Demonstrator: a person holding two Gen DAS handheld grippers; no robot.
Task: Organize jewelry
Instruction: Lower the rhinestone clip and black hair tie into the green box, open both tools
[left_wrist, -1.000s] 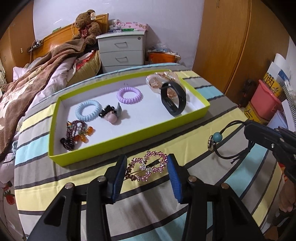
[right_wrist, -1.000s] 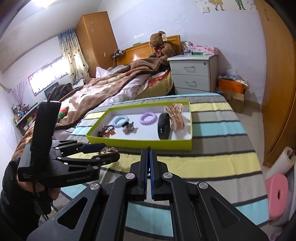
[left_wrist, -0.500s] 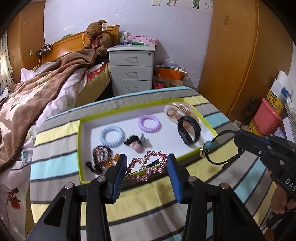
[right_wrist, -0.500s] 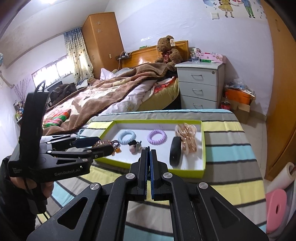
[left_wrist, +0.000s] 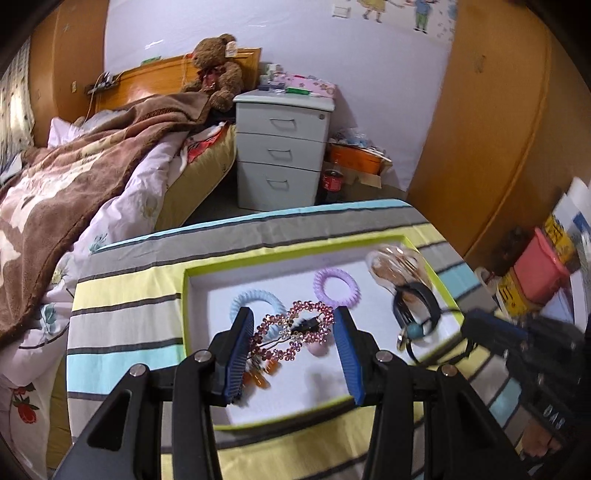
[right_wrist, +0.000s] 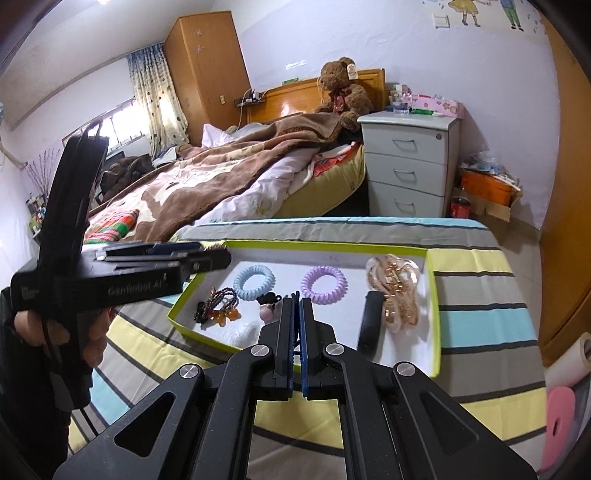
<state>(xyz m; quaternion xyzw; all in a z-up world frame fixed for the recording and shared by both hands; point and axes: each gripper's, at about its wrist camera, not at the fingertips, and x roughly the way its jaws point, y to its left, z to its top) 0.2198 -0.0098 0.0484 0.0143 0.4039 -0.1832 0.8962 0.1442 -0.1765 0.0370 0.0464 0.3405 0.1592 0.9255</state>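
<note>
A home bedroom: an unmade bed (right_wrist: 207, 184) with a teddy bear (right_wrist: 341, 90) on its headboard, a white nightstand (right_wrist: 408, 162) right of it, a wooden wardrobe (right_wrist: 207, 70) far left.

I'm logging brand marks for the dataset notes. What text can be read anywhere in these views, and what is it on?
"GenRobot.AI": side of the left gripper, seen from the right wrist, partly blurred.
White print on the right gripper: blurred.
Yellow boxes, bottle label, teddy bear tag: unreadable.
</note>
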